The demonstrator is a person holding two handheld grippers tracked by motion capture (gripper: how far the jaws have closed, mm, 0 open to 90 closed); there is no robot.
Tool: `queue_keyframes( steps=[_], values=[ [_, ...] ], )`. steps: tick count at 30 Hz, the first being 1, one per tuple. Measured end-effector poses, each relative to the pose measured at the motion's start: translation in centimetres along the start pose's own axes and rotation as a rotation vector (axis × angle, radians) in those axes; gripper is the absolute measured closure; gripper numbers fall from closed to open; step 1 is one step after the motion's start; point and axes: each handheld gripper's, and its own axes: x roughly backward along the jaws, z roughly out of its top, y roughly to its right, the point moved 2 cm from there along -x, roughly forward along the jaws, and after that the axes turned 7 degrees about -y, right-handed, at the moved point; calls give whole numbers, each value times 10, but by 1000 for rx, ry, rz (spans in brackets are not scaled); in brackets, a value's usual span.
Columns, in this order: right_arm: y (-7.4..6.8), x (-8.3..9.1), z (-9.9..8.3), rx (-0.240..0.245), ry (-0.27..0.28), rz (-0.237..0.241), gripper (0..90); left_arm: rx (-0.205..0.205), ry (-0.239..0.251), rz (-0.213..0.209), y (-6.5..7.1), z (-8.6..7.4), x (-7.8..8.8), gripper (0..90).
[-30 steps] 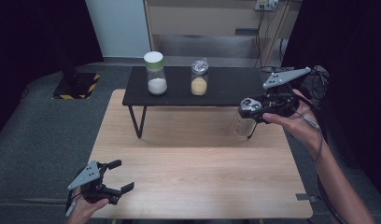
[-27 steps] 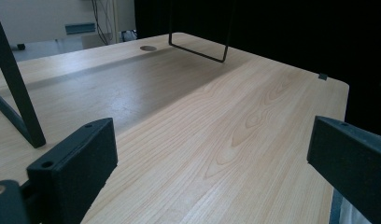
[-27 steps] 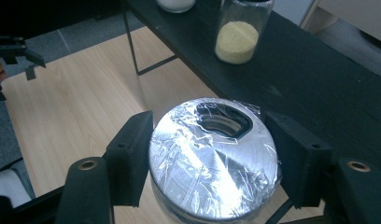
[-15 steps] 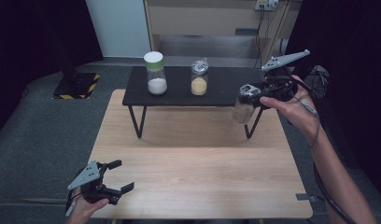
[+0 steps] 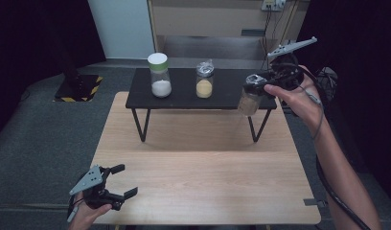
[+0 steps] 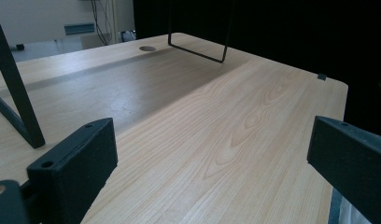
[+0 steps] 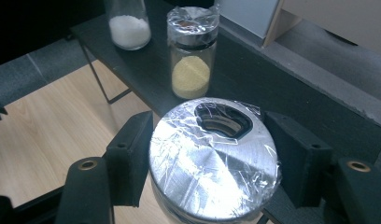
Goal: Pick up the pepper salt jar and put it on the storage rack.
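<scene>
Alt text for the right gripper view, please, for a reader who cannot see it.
The right gripper is shut on a silver-lidded jar, its lid wrapped in plastic film, held above the edge of a low black shelf. On the shelf behind stand a film-wrapped jar of yellow grains and a jar of white powder; the wooden table lies below.

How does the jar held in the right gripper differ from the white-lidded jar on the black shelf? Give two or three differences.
The held jar hangs in the air, clamped in the right gripper; the white-lidded jar stands on the black shelf. The held jar has a metal lid under plastic film; the other has a plain white cap and white grains inside. Both are clear jars.
</scene>
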Motion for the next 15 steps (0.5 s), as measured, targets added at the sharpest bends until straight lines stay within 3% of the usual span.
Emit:
queue_keyframes(
  steps=[15],
  values=[
    [11, -10, 13, -61, 19, -57, 359, 0, 1, -1, 0, 0, 0, 8]
  ],
)
